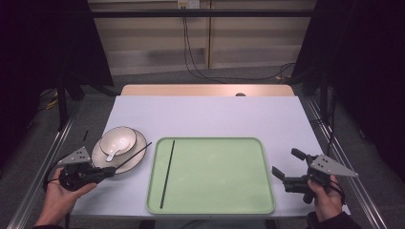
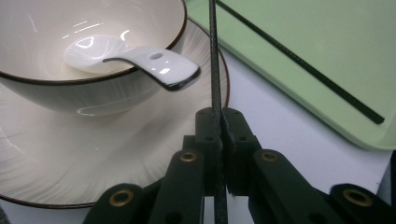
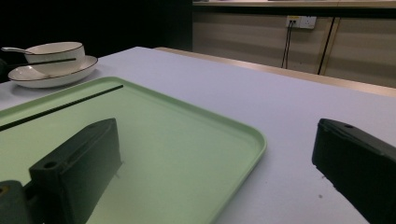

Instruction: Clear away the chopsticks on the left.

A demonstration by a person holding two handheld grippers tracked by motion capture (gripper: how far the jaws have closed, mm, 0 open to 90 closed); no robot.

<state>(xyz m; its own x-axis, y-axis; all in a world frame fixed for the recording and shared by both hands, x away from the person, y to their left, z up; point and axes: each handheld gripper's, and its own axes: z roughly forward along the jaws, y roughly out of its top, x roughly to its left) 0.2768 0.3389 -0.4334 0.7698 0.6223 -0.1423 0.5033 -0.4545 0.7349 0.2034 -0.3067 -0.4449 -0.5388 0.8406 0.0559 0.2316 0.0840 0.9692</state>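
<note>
Chopsticks two — one [image 1: 166, 174] on tray [image 1: 229, 200], one [image 1: 133, 157] clamped in left gripper [image 1: 111, 171]; right gripper [image 1: 286, 164] wide open, empty.

Tray [image 1: 215, 191] centre: open, one chopstick [image 1: 167, 174] along its left side.
Obstacle: bowl [image 1: 118, 140] on plate [image 1: 138, 152], apparently just beside tray.

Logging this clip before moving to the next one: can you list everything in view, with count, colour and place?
Flat rectangular plastic tray: one, pale green, centre front of the table.
Thin black chopstick on the tray: one, black, lying along the tray's left side.
Thin black chopstick in the jaws: one, black, clamped by the left hand-held gripper, over the plate's edge.
Round ceramic plate: one, cream with dark rim, left of the tray.
Ceramic bowl: one, cream with dark rim, on the plate.
Glossy ceramic spoon: one, white, in the bowl.
Table: one, white top.
Left hand-held gripper: one, black, shut.
Right hand-held gripper: one, black, open, right of the tray.
</note>
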